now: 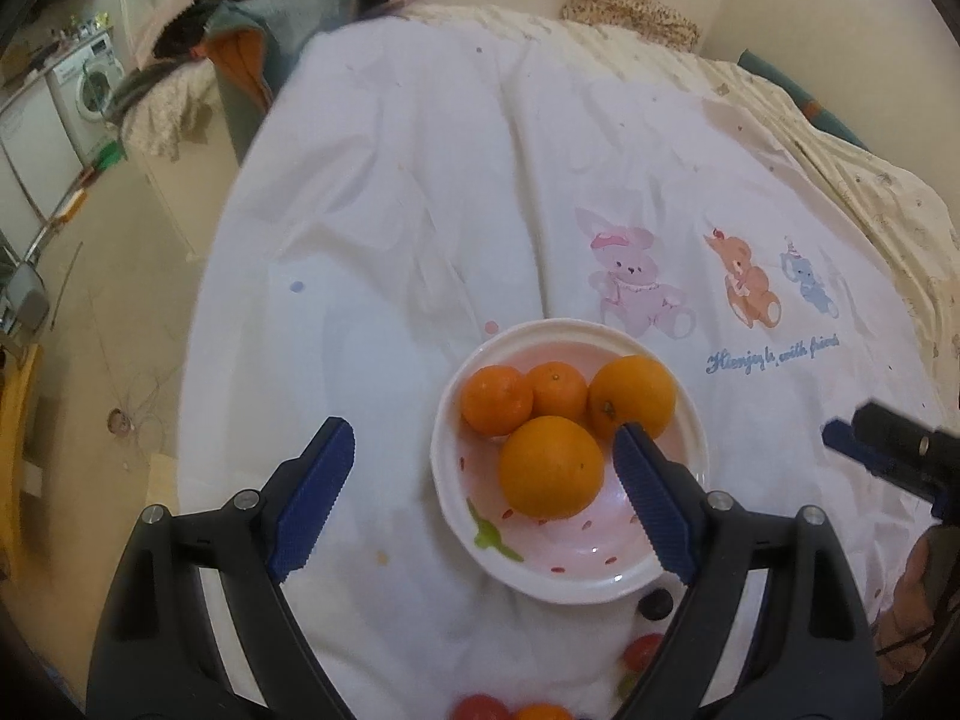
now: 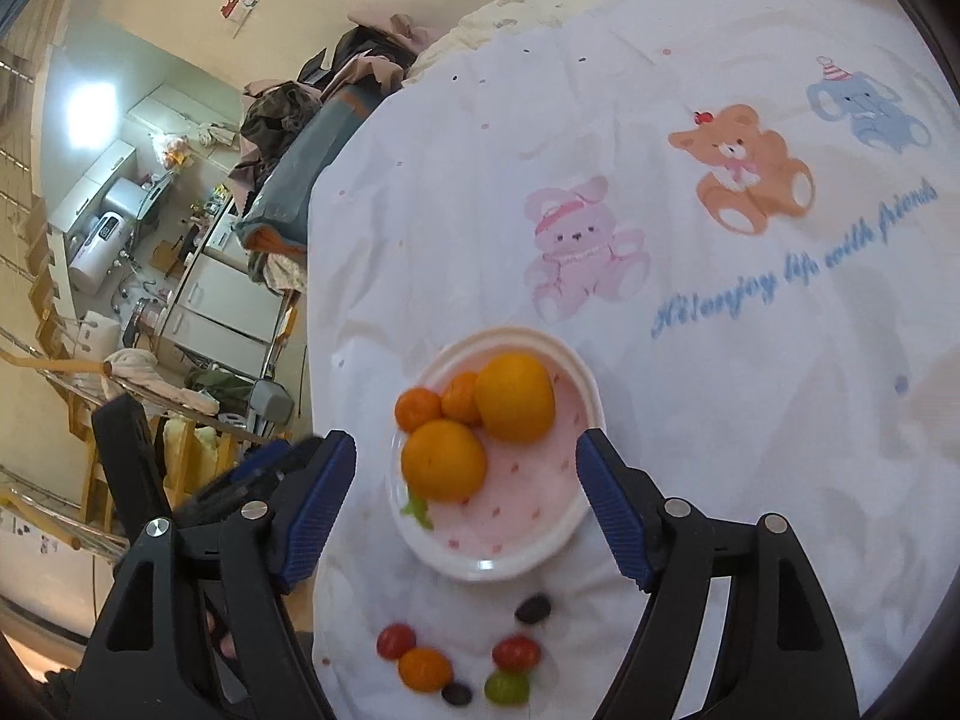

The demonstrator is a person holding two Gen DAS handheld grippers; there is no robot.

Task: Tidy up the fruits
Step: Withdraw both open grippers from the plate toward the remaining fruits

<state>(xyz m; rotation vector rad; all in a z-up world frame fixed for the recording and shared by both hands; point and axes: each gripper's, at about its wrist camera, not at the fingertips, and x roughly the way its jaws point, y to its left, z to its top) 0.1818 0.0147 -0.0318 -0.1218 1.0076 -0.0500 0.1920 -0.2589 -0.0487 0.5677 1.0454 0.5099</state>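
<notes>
A white and pink bowl (image 1: pixel 690 456) (image 2: pixel 522 546) sits on a white cartoon-print cloth and holds several oranges: two large ones (image 1: pixel 552 468) (image 2: pixel 444 461) and two small ones (image 1: pixel 497 399) (image 2: pixel 417 408). My left gripper (image 1: pixel 483 456) is open and empty, just above the bowl's near side, its right finger over the rim. My right gripper (image 2: pixel 465 459) is open and empty, hovering over the bowl. Small loose fruits lie in front of the bowl: red tomatoes (image 2: pixel 396 641), a small orange one (image 2: pixel 425 668), a green one (image 2: pixel 507 687) and dark ones (image 2: pixel 533 608).
The right gripper's blue finger (image 1: pixel 864 456) shows at the right edge of the left wrist view. The cloth's left edge (image 1: pixel 198 324) drops to the floor. A cluttered room with a washing machine (image 1: pixel 90 84) lies beyond.
</notes>
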